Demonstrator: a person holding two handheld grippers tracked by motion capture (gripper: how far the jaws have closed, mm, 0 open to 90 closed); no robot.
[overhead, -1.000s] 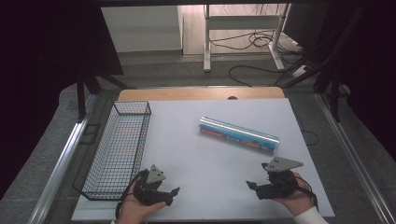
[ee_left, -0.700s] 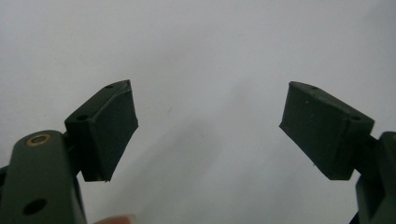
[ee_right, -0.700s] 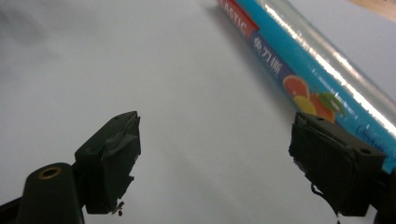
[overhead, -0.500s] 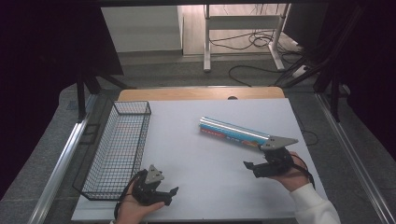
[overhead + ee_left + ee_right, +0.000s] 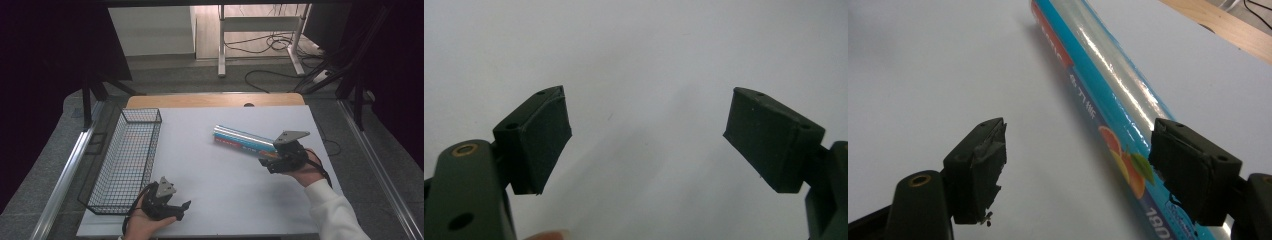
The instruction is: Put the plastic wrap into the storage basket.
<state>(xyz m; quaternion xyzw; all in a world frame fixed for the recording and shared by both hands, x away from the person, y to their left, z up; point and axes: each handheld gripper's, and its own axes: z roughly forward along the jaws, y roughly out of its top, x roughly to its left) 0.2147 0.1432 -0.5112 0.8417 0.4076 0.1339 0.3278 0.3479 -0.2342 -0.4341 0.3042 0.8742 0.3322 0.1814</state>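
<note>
One long roll [image 5: 244, 141] lies flat on the white worktop [image 5: 210, 170], a bit right of the middle. It is blue and shiny, with a red stripe and a picture of an orange near one end. The roll lies slanted, and its far end points toward the basket side.

The right tongs [image 5: 267, 164] are at the near end of the roll. In the right gripper view one pad [image 5: 1193, 170] sits just in front of the roll and the other pad is out over the bare worktop. The jaws have just been closing, but they are spread and pinch nothing; the roll is beside them, not between them.

The left tongs [image 5: 184, 209] are well apart from the roll, near the front edge of the worktop. Their jaws are spread wide with only bare worktop between them.

A black wire basket [image 5: 127, 160] stands along the left side of the worktop.
</note>
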